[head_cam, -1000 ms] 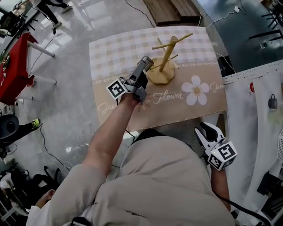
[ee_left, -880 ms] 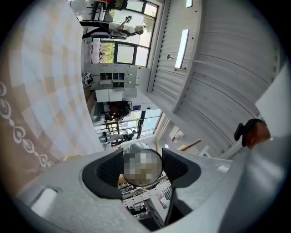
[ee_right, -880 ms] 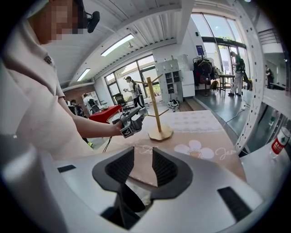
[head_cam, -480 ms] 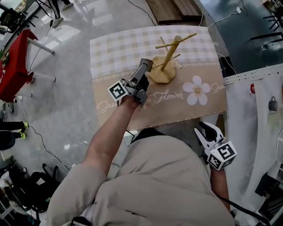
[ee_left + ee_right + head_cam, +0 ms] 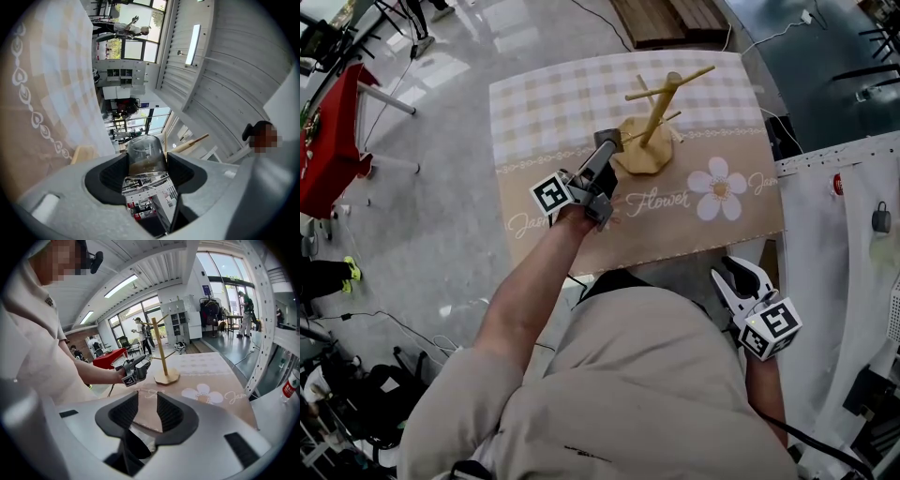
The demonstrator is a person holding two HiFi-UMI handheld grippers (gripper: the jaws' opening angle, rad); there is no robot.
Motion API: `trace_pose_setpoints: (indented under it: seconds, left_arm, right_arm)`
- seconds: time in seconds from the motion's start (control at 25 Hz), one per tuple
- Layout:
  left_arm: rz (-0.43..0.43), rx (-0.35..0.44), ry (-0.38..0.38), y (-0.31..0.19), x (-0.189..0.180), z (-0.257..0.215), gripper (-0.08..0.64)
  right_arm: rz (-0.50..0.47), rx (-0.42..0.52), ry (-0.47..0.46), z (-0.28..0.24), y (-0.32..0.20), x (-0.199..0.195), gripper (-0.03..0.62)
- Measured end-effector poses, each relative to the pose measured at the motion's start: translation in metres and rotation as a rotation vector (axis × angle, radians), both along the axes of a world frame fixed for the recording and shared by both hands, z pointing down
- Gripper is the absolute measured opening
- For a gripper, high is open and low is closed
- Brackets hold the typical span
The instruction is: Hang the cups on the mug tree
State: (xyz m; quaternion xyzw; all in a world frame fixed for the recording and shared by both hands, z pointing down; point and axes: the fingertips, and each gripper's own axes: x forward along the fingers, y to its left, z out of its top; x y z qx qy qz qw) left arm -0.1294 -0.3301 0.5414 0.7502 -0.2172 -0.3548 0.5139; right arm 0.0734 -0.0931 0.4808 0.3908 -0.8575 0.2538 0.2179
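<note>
Left arm: stretched out over the table [image 5: 534, 103], with my left gripper [image 5: 147, 172] angled toward the mug tree [image 5: 657, 105].
Left grip: jaws clamped on a clear cup [image 5: 146, 151], held just beside the tree's base, toward the table's left edge.
Right arm: bent low at my side, off the table's near edge.
Right grip: right gripper [image 5: 146, 411] slack, jaws parted around nothing.

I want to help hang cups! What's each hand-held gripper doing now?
Left hand-held gripper: closed on a clear cup.
Right hand-held gripper: open, empty.
</note>
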Motion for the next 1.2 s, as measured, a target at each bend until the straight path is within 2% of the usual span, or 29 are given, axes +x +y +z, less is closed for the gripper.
trace_pose_setpoints:
  seconds: [0.24,0.48,0.84,1.0,1.2]
  left_arm:
    - [0.032,-0.019,-0.027,0.008,0.011,0.008,0.267]
    - [0.075,-0.025,-0.085,0.013,0.025,0.017,0.264]
    - [0.086,-0.047,-0.124,0.010,0.039,0.024,0.261]
    - [0.110,-0.024,-0.213,0.006,0.049,0.032,0.258]
    - [0.114,-0.037,-0.254,0.002,0.059,0.040,0.256]
  right_arm:
    - [0.012,0.000,-0.002,-0.001,0.003,0.005,0.133]
    - [0.022,-0.002,-0.006,0.002,0.007,0.011,0.133]
    - [0.038,-0.004,-0.001,0.001,0.014,0.021,0.133]
    - [0.047,-0.006,-0.003,0.002,0.018,0.025,0.133]
    - [0.069,-0.005,-0.006,0.002,0.026,0.034,0.133]
